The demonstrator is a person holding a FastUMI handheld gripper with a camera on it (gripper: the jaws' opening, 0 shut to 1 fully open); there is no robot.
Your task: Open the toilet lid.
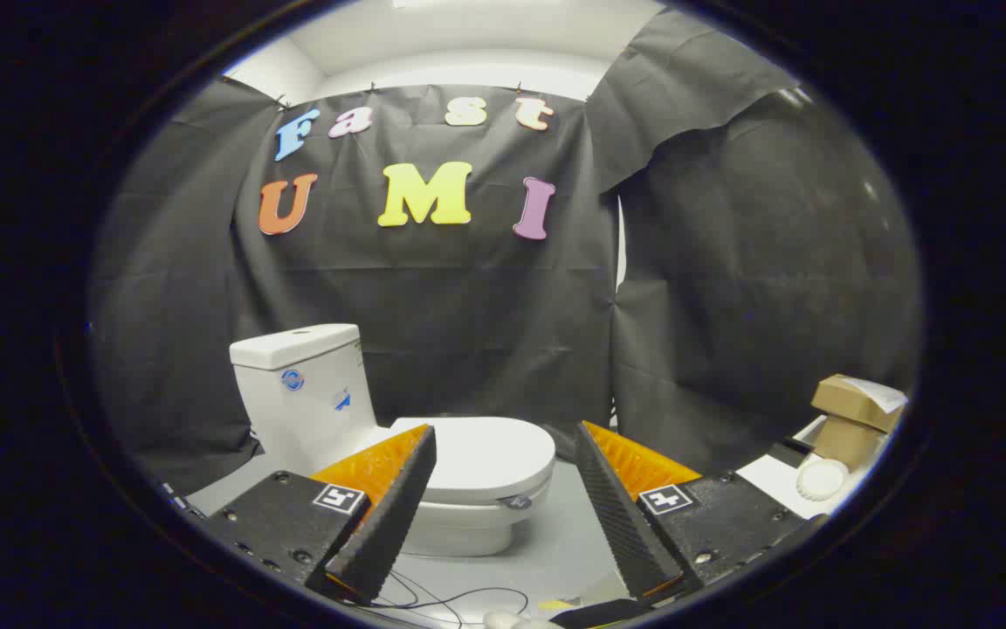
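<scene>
A white toilet [311, 393] stands on the grey floor against the black cloth wall, its tank toward the left. Its lid [490, 454] lies flat and closed over the bowl, pointing to the right. My gripper [503, 437] hovers in front of the toilet with its fingers spread wide and nothing between them. The left finger [398, 498] overlaps the near left part of the lid in view; the right finger [616, 507] stands to the right of the bowl. The lid's front rim is seen in the gap between the fingers, some way beyond them.
A brown cardboard box [852, 406] and a white round object [820, 478] sit on a white surface at the far right. Thin black cables [451, 598] trail on the grey floor [555, 542] just below the fingers. Black cloth encloses the back and sides.
</scene>
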